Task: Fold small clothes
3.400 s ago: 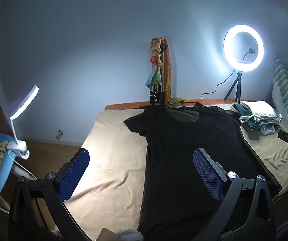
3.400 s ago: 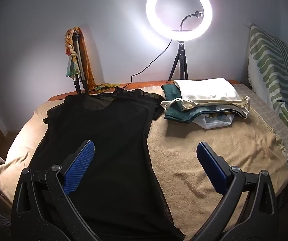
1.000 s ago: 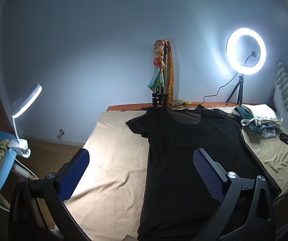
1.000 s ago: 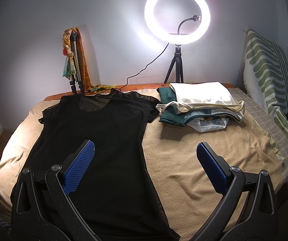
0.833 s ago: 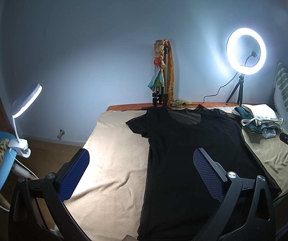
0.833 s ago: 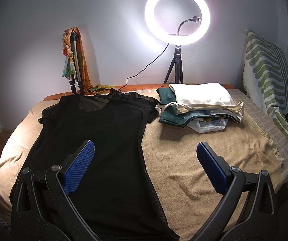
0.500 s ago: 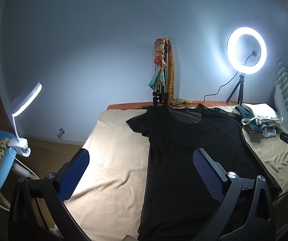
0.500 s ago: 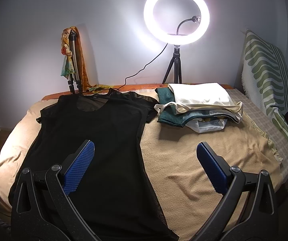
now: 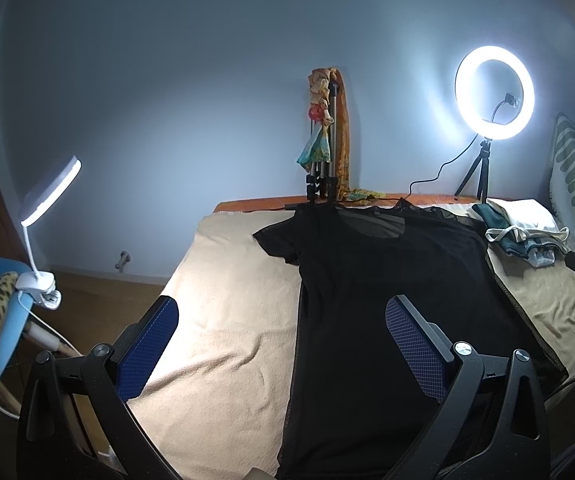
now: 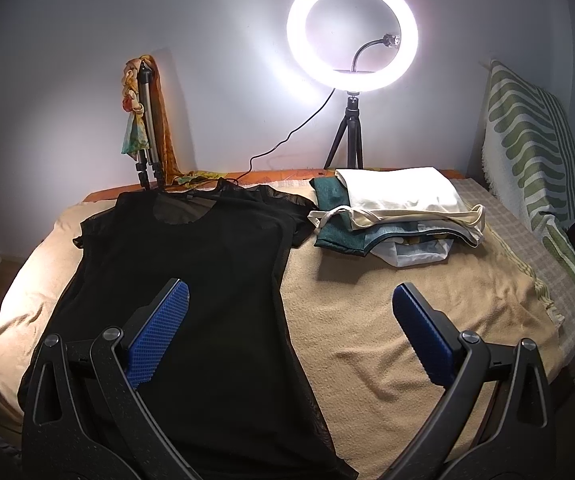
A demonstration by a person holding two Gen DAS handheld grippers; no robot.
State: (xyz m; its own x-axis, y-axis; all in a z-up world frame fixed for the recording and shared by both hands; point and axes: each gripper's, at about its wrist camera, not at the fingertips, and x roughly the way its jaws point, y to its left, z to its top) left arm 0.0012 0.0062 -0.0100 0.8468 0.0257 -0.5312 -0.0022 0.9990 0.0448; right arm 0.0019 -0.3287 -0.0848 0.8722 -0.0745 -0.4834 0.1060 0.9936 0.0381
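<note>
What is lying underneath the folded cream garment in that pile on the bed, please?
Under the cream garment a dark green piece shows at the left, with a pale, partly see-through item at the bottom. How many more layers lie between is covered.

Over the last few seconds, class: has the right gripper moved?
Yes. In the right wrist view the ring light and folded pile drifted left and slightly down, so the right gripper, jaws open, swung right and upward.
</note>
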